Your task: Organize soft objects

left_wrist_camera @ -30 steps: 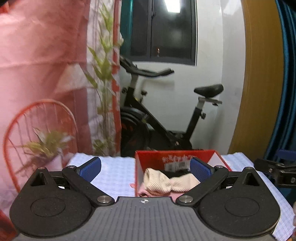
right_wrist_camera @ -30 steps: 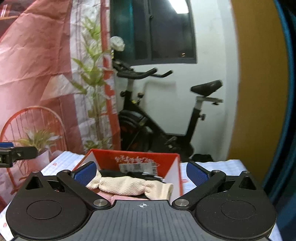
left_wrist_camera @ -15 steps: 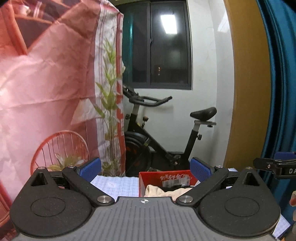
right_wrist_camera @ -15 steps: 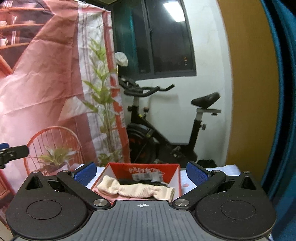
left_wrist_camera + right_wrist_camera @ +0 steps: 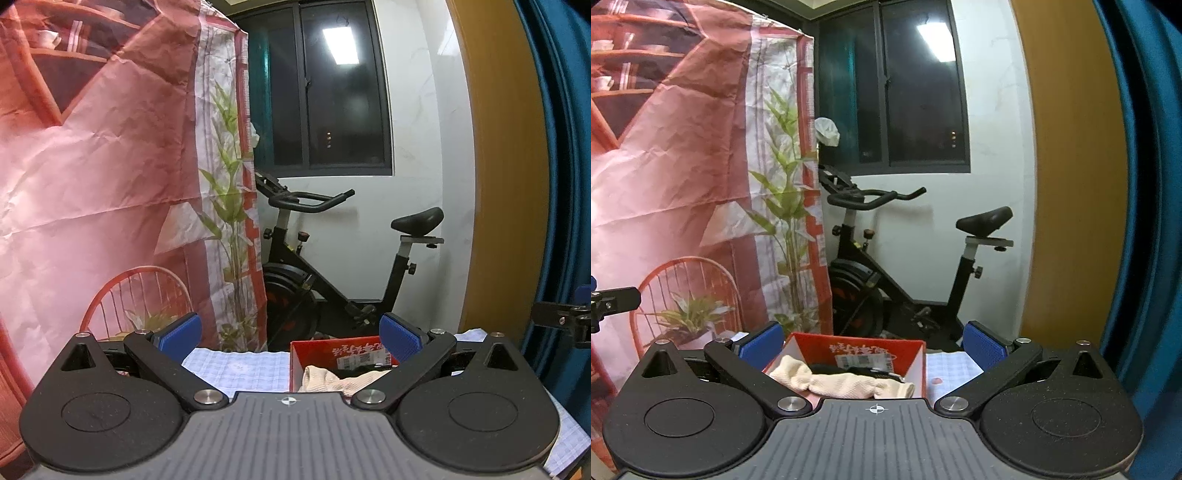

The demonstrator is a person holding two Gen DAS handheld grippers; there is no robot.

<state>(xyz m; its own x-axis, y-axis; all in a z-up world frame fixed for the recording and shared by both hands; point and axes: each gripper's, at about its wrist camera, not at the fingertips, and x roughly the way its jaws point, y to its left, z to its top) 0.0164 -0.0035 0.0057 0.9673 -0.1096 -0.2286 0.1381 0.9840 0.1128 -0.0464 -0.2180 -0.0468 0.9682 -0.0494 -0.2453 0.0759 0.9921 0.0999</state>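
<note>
- surface first: a table covered with a pale blue checked cloth (image 5: 236, 363), showing low in the left wrist view between the blue pads, and again at lower right of centre in the right wrist view
- room behind it: an exercise bike (image 5: 894, 266) in the middle of both frames against a white wall, under a dark window (image 5: 332, 99) with a ceiling light reflected in the glass
- left side of both frames is a big wrinkled pink printed backdrop (image 5: 92, 166) with a chair and a leafy plant printed on it
- right side has a mustard-yellow panel (image 5: 1067, 166), then a blue curtain (image 5: 1145, 184) at the edge
- the red box (image 5: 871, 349) sits on the cloth, low centre in the right wrist view and lower right of centre in the left one, with a white label and lettering on its inner back wall
- a cream knitted sock (image 5: 846, 382) lies across the front of the box, looks rolled or bunched, ribbed texture. something dark lies behind it inside the box, can't tell what
- left gripper (image 5: 290, 332) has its pads spread wide with nothing between them
- right gripper (image 5: 873, 341) is the same, wide apart and empty, with the box seen through the gap
- each gripper's tip pokes into the other camera's edge
</note>
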